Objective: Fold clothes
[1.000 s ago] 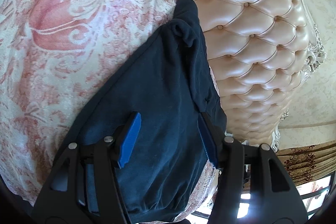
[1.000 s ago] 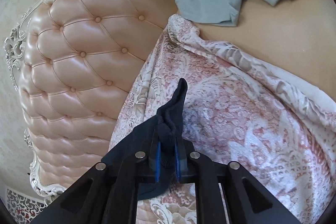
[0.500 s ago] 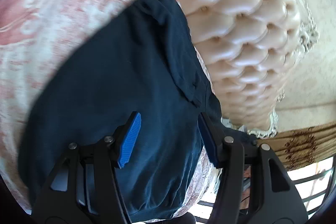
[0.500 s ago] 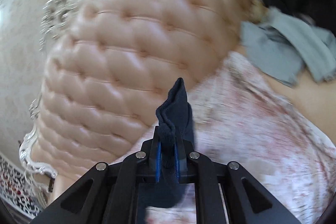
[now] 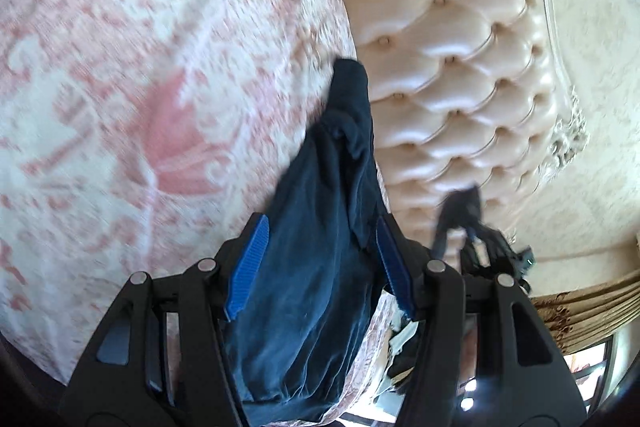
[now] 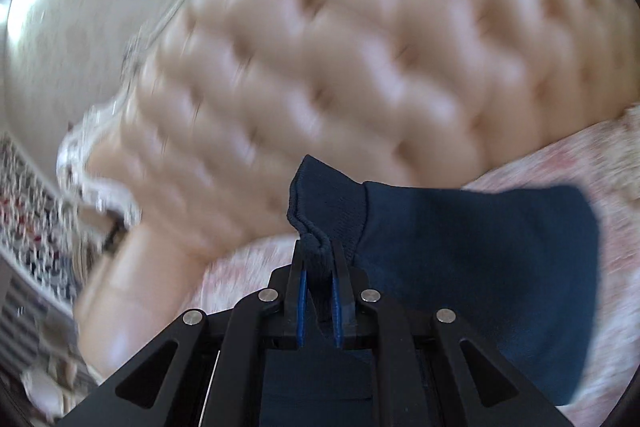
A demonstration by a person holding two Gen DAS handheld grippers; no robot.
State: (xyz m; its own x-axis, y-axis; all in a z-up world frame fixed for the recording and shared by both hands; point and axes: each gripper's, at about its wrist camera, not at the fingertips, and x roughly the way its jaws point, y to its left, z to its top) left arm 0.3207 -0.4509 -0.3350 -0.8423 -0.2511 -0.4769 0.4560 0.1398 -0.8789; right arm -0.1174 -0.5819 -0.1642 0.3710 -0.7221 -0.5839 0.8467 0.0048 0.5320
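Note:
A dark navy garment (image 5: pixel 316 267) lies on the pink-and-white patterned bedspread (image 5: pixel 120 107), drawn into a long narrow strip toward the headboard. My left gripper (image 5: pixel 320 227) stands open over it, the cloth filling the space between its blue pads (image 5: pixel 248 263). The left wrist view also shows my right gripper (image 5: pixel 472 231) off to the right, lifting a dark end of the cloth in front of the headboard. In the right wrist view the right gripper (image 6: pixel 318 251) is shut on the garment's ribbed cuff (image 6: pixel 320 199), and the rest of the navy cloth (image 6: pixel 480 267) trails to the right.
A tufted beige headboard (image 5: pixel 460 47) with a carved white frame (image 5: pixel 568 131) rises behind the bed. Gold curtains and a bright window (image 5: pixel 592 327) sit at the lower right. A patterned floor covering (image 6: pixel 28 211) shows beside the bed's edge in the blurred right wrist view.
The right gripper has swung quickly and rolled, carrying the cuff up off the bedspread; the grey clothes have left its view. Under the left gripper the garment has been pulled narrower.

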